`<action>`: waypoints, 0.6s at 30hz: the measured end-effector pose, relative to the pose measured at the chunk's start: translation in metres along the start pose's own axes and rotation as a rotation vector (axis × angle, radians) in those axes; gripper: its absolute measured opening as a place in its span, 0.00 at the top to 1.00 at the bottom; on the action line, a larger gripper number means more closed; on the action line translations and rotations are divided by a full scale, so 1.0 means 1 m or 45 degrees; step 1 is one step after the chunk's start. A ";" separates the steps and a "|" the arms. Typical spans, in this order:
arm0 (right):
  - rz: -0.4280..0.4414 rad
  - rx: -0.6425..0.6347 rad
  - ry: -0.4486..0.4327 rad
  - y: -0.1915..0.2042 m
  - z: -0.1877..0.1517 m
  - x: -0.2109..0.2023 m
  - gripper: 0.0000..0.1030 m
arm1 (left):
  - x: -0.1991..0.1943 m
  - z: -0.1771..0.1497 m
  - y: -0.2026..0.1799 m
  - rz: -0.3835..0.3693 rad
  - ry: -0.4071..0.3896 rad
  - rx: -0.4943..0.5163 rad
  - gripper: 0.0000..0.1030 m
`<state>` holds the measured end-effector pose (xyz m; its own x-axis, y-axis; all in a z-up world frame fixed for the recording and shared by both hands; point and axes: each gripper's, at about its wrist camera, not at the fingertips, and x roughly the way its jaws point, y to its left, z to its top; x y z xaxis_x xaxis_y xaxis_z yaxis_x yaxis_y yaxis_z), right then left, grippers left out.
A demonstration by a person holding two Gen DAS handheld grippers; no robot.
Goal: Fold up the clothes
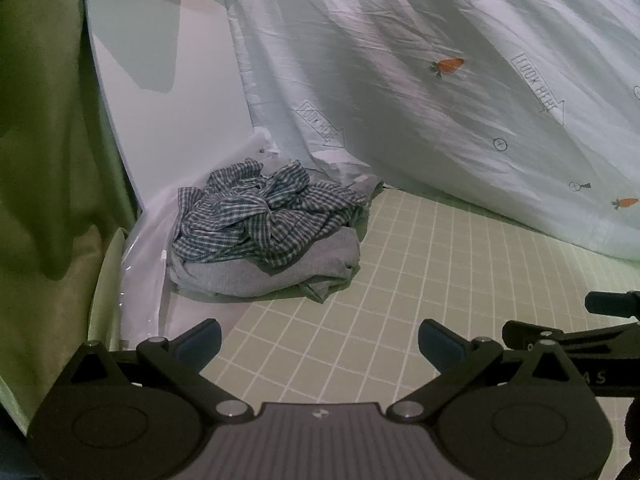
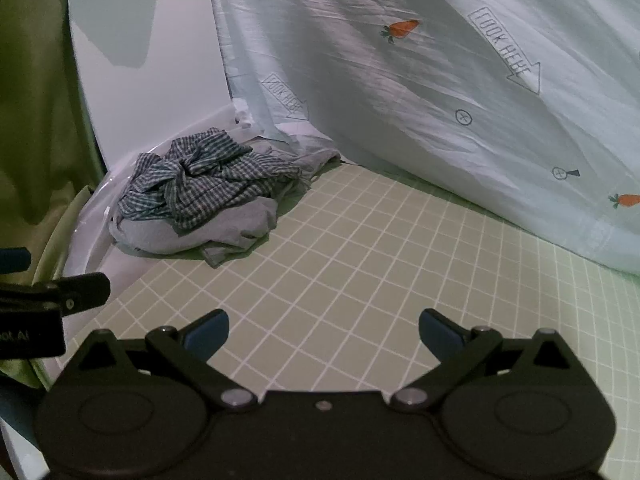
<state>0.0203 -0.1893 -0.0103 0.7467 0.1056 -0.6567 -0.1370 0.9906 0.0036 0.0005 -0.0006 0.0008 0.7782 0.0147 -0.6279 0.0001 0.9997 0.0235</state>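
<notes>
A crumpled blue-and-white checked shirt (image 1: 264, 216) lies on top of a grey garment (image 1: 272, 270) in a heap at the far left corner of the green grid mat (image 1: 400, 280). The heap also shows in the right wrist view: checked shirt (image 2: 208, 180), grey garment (image 2: 200, 232), mat (image 2: 360, 260). My left gripper (image 1: 320, 346) is open and empty, low over the mat, short of the heap. My right gripper (image 2: 324, 334) is open and empty, over the mat to the right of the heap.
A pale duvet (image 1: 460, 80) with carrot prints slopes along the back and right. A white board (image 1: 168, 72) and clear plastic sheet (image 1: 144, 256) stand behind the heap. Green fabric (image 1: 44, 140) hangs at the left. The other gripper shows at the edge (image 2: 48, 300).
</notes>
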 end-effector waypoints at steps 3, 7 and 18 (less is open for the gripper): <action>0.003 0.003 -0.001 0.000 -0.001 -0.001 0.01 | 0.000 0.001 -0.001 0.000 0.005 0.002 0.00; 0.006 0.007 -0.001 -0.001 -0.001 -0.001 0.01 | 0.000 0.003 -0.002 0.000 0.012 0.005 0.00; 0.015 0.021 0.005 -0.006 0.001 0.001 0.01 | 0.003 0.000 -0.004 0.009 0.014 0.017 0.00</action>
<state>0.0226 -0.1949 -0.0102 0.7427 0.1167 -0.6594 -0.1348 0.9906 0.0235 0.0030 -0.0045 -0.0018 0.7713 0.0217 -0.6361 0.0035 0.9993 0.0383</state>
